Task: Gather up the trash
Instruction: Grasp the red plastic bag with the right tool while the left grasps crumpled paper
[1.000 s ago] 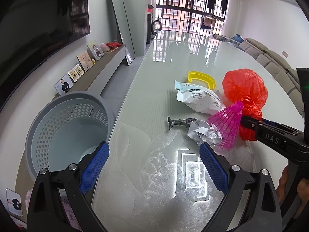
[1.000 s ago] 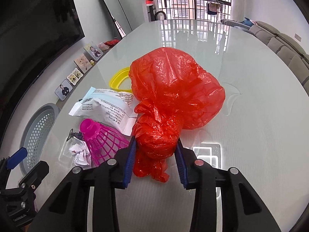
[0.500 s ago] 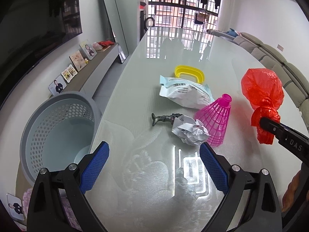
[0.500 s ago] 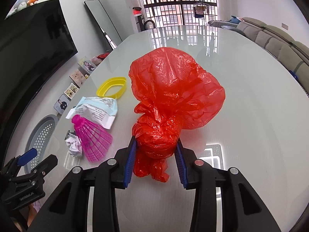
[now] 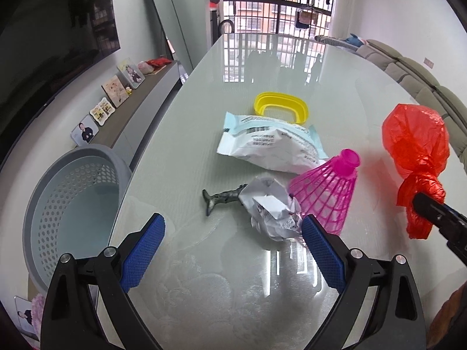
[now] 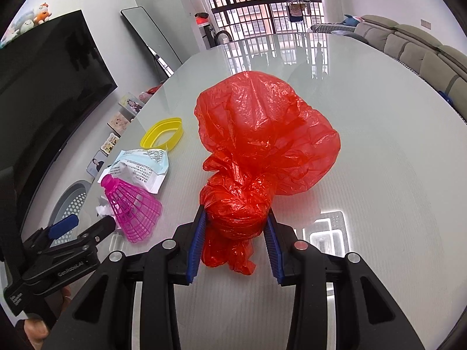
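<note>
Red bag clamped in right gripper, off table w/ clearance.

Translucent red crinkled plastic bag. Magenta plastic lattice cone, open grid pattern. White crumpled paper ball, faint print. White and pale blue printed pouch, black text. Yellow oval plastic ring. Dark grey small figurine. Grey perforated plastic basket, round-hole pattern. Pale green glossy tabletop. Black grippers, blue cross-hatched pads.
</note>
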Available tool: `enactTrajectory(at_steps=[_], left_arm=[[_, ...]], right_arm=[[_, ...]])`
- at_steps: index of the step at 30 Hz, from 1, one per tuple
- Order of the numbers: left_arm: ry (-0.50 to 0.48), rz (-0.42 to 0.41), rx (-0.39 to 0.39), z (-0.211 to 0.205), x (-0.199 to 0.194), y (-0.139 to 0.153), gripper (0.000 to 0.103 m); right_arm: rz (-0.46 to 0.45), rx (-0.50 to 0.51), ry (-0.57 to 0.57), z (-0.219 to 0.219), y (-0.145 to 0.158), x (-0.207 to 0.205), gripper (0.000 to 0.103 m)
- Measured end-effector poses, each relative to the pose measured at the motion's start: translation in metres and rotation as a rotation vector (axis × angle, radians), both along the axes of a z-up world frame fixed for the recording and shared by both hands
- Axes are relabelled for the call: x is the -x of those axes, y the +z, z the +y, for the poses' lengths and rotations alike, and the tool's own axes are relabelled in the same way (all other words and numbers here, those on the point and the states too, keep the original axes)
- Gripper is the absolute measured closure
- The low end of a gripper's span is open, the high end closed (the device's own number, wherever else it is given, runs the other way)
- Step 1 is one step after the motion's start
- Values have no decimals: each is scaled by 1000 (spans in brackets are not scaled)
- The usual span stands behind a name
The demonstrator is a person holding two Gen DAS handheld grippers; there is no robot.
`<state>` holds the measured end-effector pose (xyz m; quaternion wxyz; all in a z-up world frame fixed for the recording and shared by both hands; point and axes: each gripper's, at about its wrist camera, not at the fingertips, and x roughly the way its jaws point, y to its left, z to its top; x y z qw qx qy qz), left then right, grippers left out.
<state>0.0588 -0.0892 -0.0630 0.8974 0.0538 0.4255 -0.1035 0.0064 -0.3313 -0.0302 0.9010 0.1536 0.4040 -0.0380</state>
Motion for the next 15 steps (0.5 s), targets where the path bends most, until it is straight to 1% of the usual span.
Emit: enactTrajectory(at_steps=[3, 7, 10, 15], left_arm=[[37, 10, 2, 14, -2, -2, 10], [53, 9, 14, 23, 0, 1, 10], [33, -6, 14, 16, 1, 5, 10], [4, 0, 2, 0, -2, -1, 10]], right_arm=[[-2, -4, 4, 0, 0, 1, 66], [-9, -8, 8, -1, 1, 2, 66], [-10, -8, 8, -2, 1, 3, 66], [-7, -7, 7, -2, 1, 4, 66]])
